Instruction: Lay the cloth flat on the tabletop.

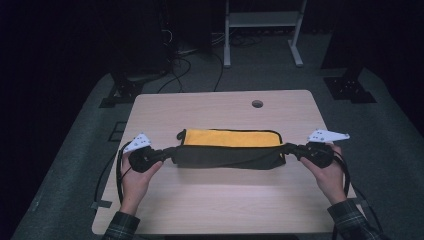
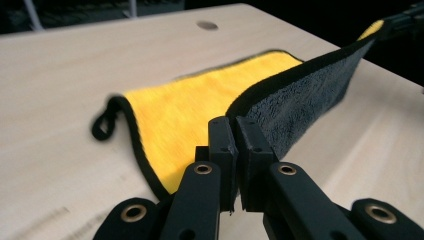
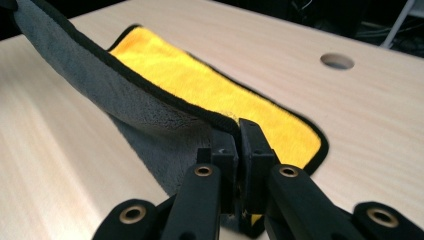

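Both tools clamp the cloth (image 1: 227, 150) mid-table: left tool (image 1: 167, 152) at its nine o'clock end, right tool (image 1: 288, 149) at three. Uneven pulling could slip a corner free or skew the fold.

This is looking like a lab or recording studio: a pale wooden tabletop (image 1: 220, 195) with a cable hole (image 1: 257, 104) near its far edge is standing on grey floor (image 1: 395, 150), black stand bases (image 1: 350, 87), loose cables (image 1: 187, 67) and a white frame (image 1: 262, 22) are sitting behind it in darkness.
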Motion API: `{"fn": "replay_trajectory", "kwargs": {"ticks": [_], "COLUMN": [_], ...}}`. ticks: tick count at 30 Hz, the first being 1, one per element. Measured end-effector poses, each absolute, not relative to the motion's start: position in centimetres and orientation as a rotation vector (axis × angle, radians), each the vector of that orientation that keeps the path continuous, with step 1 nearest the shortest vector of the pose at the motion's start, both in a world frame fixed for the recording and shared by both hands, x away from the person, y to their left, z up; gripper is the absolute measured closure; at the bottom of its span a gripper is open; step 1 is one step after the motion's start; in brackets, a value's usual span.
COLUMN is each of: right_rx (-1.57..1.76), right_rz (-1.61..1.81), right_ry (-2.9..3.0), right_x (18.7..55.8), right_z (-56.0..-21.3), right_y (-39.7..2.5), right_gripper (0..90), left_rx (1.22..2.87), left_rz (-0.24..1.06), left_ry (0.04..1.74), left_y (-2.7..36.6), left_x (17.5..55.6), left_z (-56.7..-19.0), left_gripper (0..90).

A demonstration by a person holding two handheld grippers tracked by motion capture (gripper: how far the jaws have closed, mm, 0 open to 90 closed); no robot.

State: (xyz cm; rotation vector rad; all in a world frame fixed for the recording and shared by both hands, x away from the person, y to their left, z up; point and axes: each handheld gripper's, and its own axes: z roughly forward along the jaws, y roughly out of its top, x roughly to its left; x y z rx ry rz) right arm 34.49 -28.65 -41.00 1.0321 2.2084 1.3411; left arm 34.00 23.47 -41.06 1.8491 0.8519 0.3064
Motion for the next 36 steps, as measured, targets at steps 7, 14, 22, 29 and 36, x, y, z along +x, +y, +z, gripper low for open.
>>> {"fn": "replay_trajectory", "kwargs": {"ticks": [7, 14, 22, 29, 36], "right_rx": [1.024, 0.950, 0.962, 0.971, 0.987], "right_rz": [1.349, 1.356, 1.304, 1.211, 1.127], "right_ry": [2.244, 2.268, 2.330, 2.451, 2.556], "right_x": [32.6, 29.3, 27.2, 25.6, 25.3], "right_z": [-41.2, -40.7, -42.0, -44.5, -46.3], "right_y": [-29.2, -29.3, -29.6, -29.2, -28.9], "right_gripper": [85.8, 85.8, 85.7, 85.5, 81.8], "left_rx": [1.867, 1.862, 1.946, 2.044, 2.152], "left_rz": [0.262, 0.239, 0.180, 0.146, 0.112], "left_ry": [0.835, 0.810, 0.819, 0.850, 0.890], "left_y": [23.4, 23.7, 23.3, 23.1, 22.6], "left_x": [31.7, 28.0, 26.2, 25.9, 25.6], "left_z": [-41.6, -41.7, -43.4, -44.9, -46.4], "left_gripper": [86.5, 86.4, 86.3, 86.2, 85.9]}}
